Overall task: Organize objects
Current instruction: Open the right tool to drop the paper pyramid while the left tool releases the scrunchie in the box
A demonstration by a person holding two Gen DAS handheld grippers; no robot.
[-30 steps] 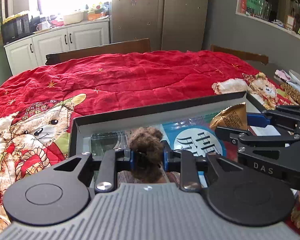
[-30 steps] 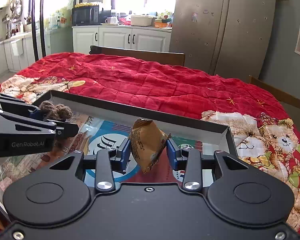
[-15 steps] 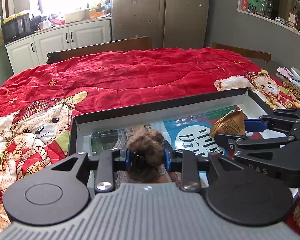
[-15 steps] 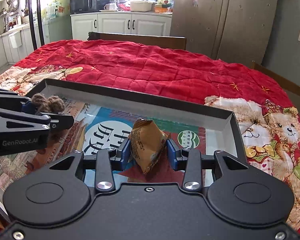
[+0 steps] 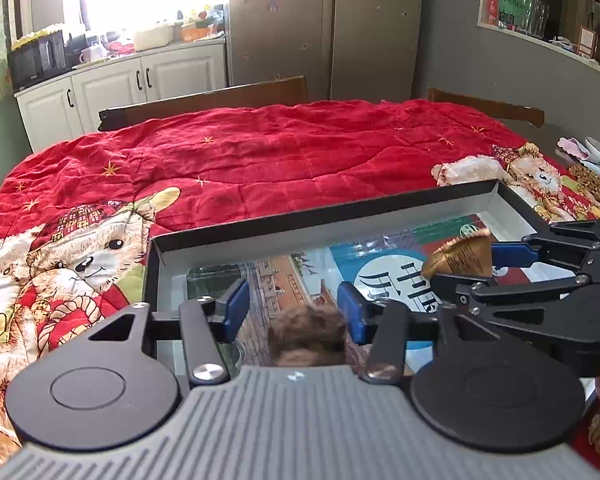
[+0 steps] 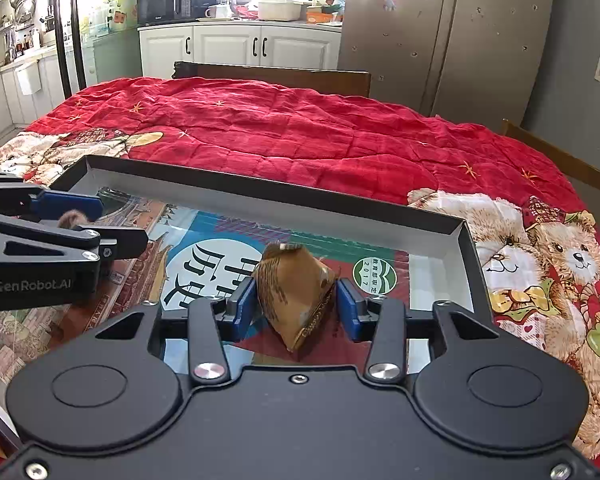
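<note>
Left tool (image 5: 292,312) newly spread, brown fuzzy ball (image 5: 307,335) loose between its pads, against the right one.

Left tongs (image 5: 290,310) lower centre of frame, jaws just opening, wide apart. Right tongs (image 6: 296,306) lower centre, also just opening, pads narrowly parted.

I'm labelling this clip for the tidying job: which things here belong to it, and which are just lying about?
Part of the job:
- brown fuzzy ball, between the left gripper pads, which have just opened
- gold snack packet, in the right gripper
- shallow box

Lying about:
- red bear quilt
- microwave
- fridge
</note>
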